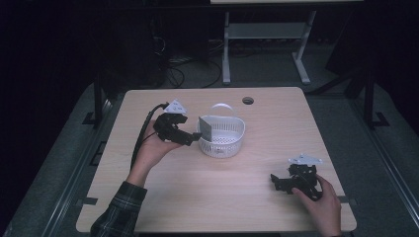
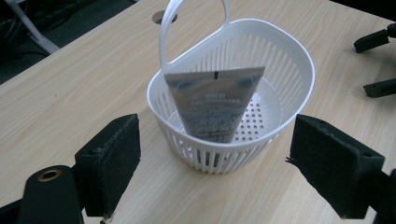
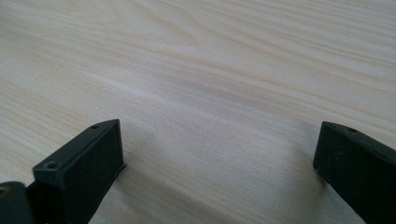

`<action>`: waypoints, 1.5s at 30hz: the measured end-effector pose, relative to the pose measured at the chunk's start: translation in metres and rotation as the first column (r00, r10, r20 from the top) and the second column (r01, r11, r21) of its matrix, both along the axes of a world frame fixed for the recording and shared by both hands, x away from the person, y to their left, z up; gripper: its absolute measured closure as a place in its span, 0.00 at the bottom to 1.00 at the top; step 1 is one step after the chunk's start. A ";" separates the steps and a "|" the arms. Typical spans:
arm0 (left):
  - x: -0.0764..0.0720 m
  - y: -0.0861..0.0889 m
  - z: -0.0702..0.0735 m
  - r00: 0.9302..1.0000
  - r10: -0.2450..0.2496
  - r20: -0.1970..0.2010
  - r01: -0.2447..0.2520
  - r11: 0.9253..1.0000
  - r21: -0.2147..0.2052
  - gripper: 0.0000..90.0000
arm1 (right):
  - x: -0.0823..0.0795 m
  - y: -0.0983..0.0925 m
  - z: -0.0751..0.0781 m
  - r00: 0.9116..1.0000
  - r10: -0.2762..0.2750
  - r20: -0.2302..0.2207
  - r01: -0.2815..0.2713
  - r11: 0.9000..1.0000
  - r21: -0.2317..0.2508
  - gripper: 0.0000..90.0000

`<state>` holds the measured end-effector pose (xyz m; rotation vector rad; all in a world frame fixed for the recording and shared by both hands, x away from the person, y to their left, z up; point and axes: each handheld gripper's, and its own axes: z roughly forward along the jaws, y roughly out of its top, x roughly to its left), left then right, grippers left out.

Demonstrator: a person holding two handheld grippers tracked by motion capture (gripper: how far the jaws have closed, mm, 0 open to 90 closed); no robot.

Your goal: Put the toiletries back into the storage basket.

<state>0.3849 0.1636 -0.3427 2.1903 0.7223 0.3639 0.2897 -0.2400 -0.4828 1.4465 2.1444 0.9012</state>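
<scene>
White slotted plastic basket [image 2: 289,70], grey tube [image 2: 215,102] upright inside: my left gripper [image 2: 215,172] wide-jawed before it, right gripper [image 3: 219,177] wide, idle; next, presumably, grasping.

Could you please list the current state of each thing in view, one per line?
White basket: upright on the table, handle raised.
Tube: standing tilted inside the basket, flat crimped end up, leaning on the rim.
Left gripper: jaws open, empty, aimed at the basket.
Right gripper: jaws open, empty, low over bare wood.
Table: wooden top, cable hole at the far edge.
</scene>
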 end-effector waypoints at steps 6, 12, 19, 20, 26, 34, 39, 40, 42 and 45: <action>-0.009 0.013 -0.002 1.000 0.007 0.009 -0.007 1.000 -0.007 0.17 | 0.000 0.000 0.000 1.000 -0.001 -0.001 0.001 1.000 0.000 0.01; -0.021 0.029 -0.007 1.000 0.024 0.016 -0.024 1.000 -0.016 0.17 | 0.000 0.000 0.000 1.000 -0.001 0.000 0.001 1.000 -0.001 0.01; -0.035 0.048 -0.017 0.999 0.041 0.032 -0.040 0.999 -0.018 0.17 | 0.000 0.000 0.000 1.000 0.001 -0.001 -0.001 1.000 -0.001 0.01; -0.036 0.050 -0.018 0.999 0.045 0.031 -0.044 0.999 -0.023 0.17 | 0.000 0.000 0.000 1.000 0.002 -0.001 -0.002 1.000 -0.001 0.01; -0.041 0.058 -0.027 0.998 0.054 0.022 -0.053 0.998 -0.018 0.17 | 0.000 0.000 0.000 1.000 0.000 -0.001 0.000 1.000 -0.001 0.01; -0.052 0.069 -0.041 0.997 0.066 0.028 -0.065 0.997 -0.029 0.17 | 0.000 0.000 0.000 1.000 0.000 -0.001 0.000 1.000 -0.001 0.01; -0.059 0.078 -0.051 0.997 0.078 0.021 -0.078 0.997 -0.024 0.17 | 0.000 0.000 0.000 1.000 0.000 -0.001 0.000 1.000 -0.001 0.01; -0.059 0.078 -0.051 0.997 0.078 0.021 -0.078 0.997 -0.024 0.17 | 0.000 0.000 0.000 1.000 0.000 -0.001 0.000 1.000 -0.001 0.01; -0.063 0.082 -0.056 0.996 0.083 0.022 -0.083 0.996 -0.028 0.17 | 0.000 0.000 0.000 1.000 0.000 -0.001 0.000 1.000 -0.001 0.01; -0.066 0.084 -0.062 0.996 0.087 0.019 -0.087 0.996 -0.021 0.17 | 0.000 0.000 0.000 1.000 0.000 -0.001 0.000 1.000 -0.001 0.01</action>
